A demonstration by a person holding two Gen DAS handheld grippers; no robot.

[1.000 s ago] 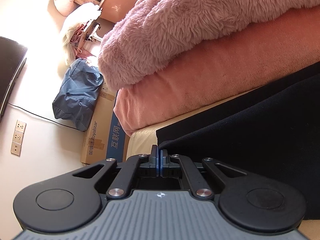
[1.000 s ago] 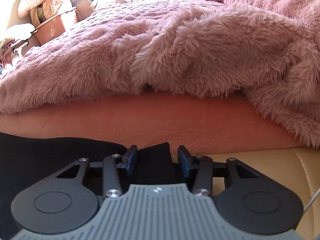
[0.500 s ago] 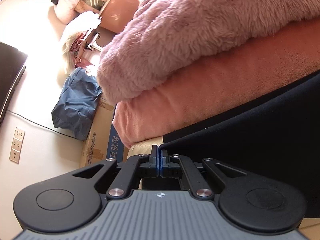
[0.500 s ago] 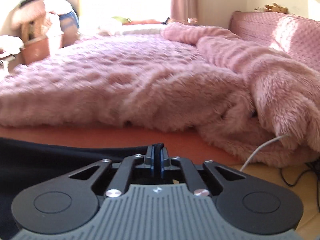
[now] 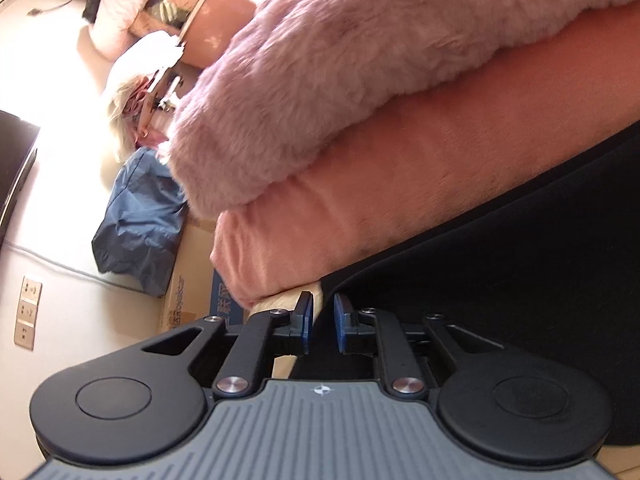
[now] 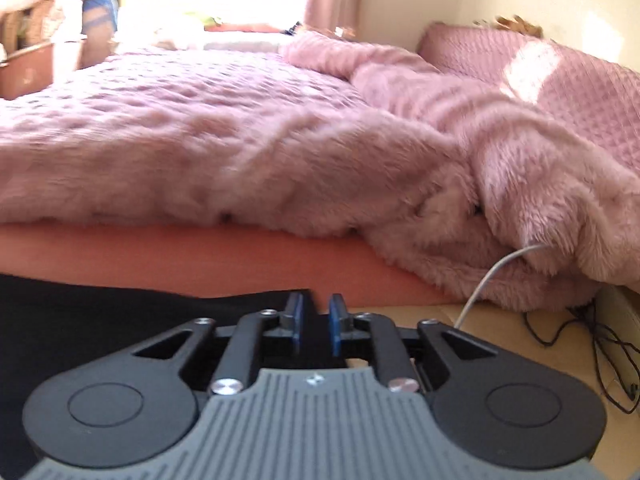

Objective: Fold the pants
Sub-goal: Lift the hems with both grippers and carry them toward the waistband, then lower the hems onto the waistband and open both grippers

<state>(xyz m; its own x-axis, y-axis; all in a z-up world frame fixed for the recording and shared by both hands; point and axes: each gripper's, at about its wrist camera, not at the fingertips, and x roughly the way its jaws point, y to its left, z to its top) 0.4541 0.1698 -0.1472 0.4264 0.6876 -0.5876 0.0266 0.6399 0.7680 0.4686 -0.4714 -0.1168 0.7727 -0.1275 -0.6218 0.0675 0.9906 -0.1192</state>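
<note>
Both pairs of jaws, clamped shut half a second ago, are opening and press on nothing: the left gripper [image 5: 320, 322] straddles the corner of the black pants [image 5: 500, 280], the right gripper [image 6: 314, 322] their far edge. Pants lie flat on the bed's front strip [image 6: 404, 314], long axis running between the grippers, beside the salmon sheet [image 6: 200, 248] and pink fluffy blanket [image 6: 240, 152].

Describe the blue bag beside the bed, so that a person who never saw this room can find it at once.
Start from the bed's corner, where the fluffy pink blanket hangs over the salmon sheet. Just beyond that corner stands a brown cardboard box with printed letters. The crumpled blue bag leans against this box; it is the only blue, shiny fabric among pale and pink things.
</note>
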